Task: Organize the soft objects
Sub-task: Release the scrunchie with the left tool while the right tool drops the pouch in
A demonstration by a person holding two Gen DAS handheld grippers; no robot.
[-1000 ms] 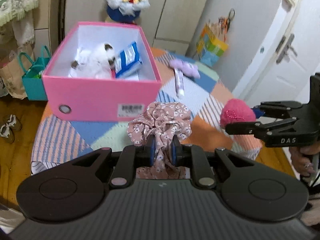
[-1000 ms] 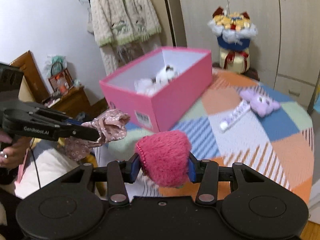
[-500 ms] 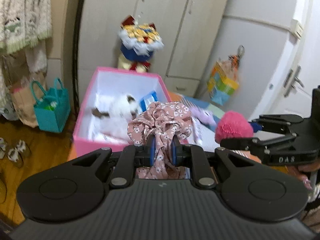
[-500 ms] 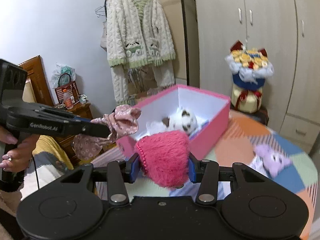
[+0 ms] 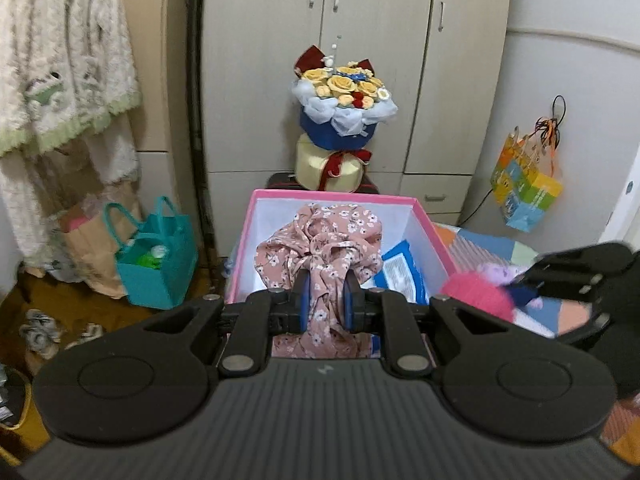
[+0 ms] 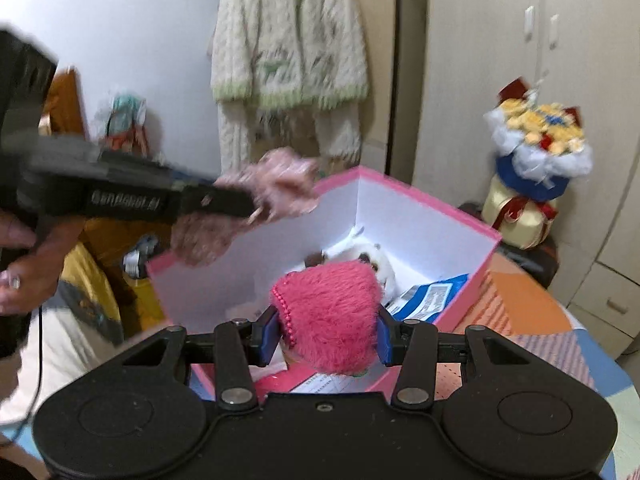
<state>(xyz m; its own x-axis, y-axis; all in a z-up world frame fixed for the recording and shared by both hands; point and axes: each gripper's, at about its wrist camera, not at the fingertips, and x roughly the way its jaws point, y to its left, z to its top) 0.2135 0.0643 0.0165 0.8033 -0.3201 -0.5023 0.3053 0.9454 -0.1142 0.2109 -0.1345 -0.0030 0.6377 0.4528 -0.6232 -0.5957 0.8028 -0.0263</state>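
My left gripper (image 5: 325, 307) is shut on a pink floral scrunchie (image 5: 320, 246) and holds it over the open pink box (image 5: 336, 197). The scrunchie also shows in the right wrist view (image 6: 256, 200), above the box's near-left wall. My right gripper (image 6: 327, 334) is shut on a fluffy magenta pouch (image 6: 330, 316) and holds it above the box's front edge (image 6: 424, 216). Inside the box lie a white plush toy (image 6: 374, 258) and a blue packet (image 6: 430, 296). The pouch also shows in the left wrist view (image 5: 476, 292).
The box stands on a patchwork-covered table (image 6: 532, 320). A purple plush (image 5: 500, 270) lies on the table to the right. A flower bouquet (image 5: 344, 108) stands behind the box. A teal bag (image 5: 154, 264) sits on the floor at left. A knit cardigan (image 6: 288, 36) hangs behind.
Both grippers have risen and moved forward, from in front of the box to over it, each still holding its object. The scrunchie now hangs over the box interior.
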